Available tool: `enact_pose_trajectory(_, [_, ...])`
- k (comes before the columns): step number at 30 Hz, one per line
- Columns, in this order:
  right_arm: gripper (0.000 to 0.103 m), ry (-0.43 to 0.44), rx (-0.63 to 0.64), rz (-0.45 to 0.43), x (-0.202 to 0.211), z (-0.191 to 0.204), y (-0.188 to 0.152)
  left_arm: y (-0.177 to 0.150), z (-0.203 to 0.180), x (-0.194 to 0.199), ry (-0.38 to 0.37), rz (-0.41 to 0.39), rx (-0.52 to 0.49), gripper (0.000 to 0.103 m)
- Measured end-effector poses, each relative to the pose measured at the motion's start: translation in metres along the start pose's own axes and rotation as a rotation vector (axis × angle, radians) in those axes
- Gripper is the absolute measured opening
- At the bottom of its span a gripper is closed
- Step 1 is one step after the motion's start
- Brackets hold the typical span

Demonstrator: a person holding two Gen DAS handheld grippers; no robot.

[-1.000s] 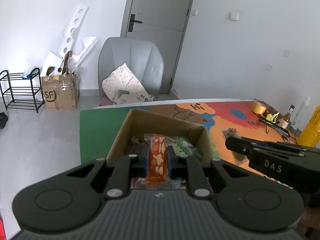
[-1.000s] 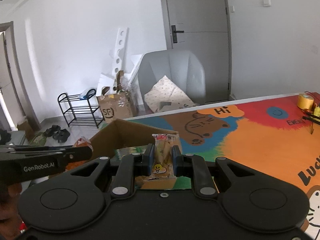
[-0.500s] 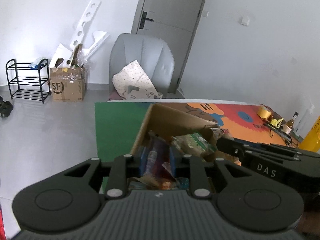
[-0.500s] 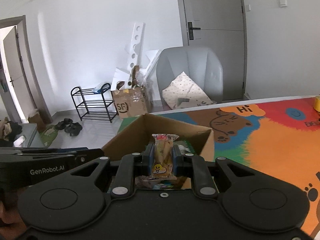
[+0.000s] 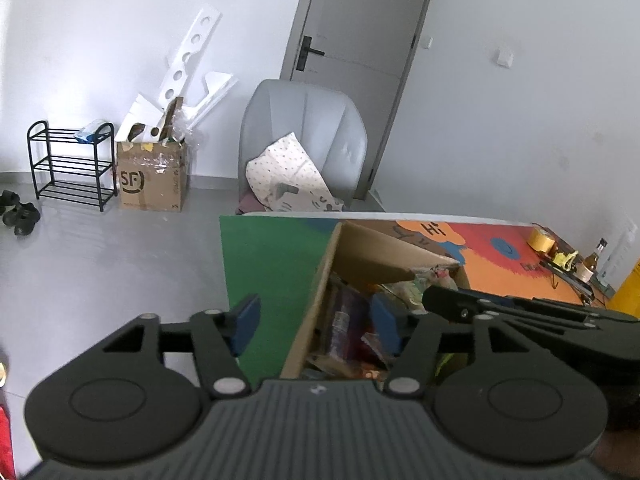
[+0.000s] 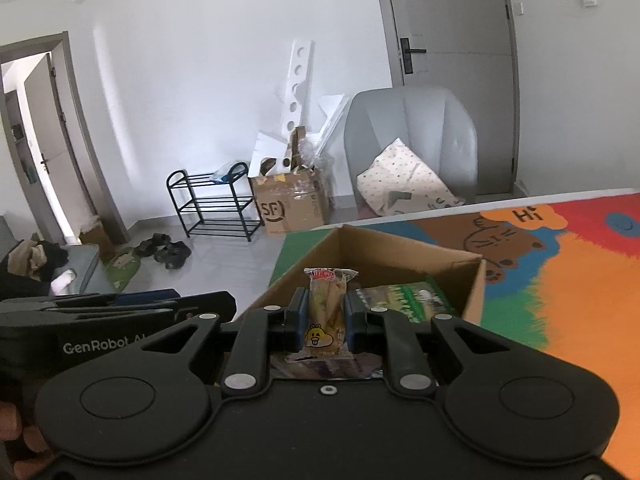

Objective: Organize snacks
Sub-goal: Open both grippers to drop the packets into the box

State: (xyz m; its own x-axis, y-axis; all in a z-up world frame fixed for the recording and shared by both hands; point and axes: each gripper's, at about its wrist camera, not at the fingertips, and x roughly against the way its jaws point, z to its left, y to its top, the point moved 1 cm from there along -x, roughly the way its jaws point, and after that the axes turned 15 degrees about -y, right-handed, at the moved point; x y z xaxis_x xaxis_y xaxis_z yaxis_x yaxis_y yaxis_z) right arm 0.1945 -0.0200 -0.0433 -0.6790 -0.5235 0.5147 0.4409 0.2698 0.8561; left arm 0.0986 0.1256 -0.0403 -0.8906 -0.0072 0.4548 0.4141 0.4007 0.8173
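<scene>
yellow snack packet [image 6: 325, 312] stands upright, pinched in the right gripper [image 6: 323, 314] just over the cardboard box [image 6: 460, 258], nearer it than the left gripper [image 5: 314, 322], whose jaws have just been opening, empty, astride the box wall.

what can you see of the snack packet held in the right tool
The clear plastic snack packet holds yellowish pieces, with a red label at its crimped top and a yellow cartoon face printed near the bottom. It stands upright, pinched on both sides by the right tool, above the open brown cardboard box that already holds other snacks.
</scene>
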Motion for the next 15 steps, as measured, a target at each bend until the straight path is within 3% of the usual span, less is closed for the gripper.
enact_pose_trajectory(6, [0.027, 0.072, -0.094, 0.026, -0.008, -0.003, -0.002, 0.002, 0.01, 0.007, 0.027, -0.028, 0.019, 0.081])
enact_pose_trajectory(10, [0.028, 0.055, -0.094, 0.033, -0.004, -0.006, -0.005, 0.001, 0.011, 0.007, 0.04, -0.025, 0.019, 0.087])
enact_pose_trajectory(15, [0.037, 0.012, -0.103, 0.029, 0.007, -0.019, -0.009, -0.002, 0.005, 0.005, 0.025, -0.013, 0.013, 0.092])
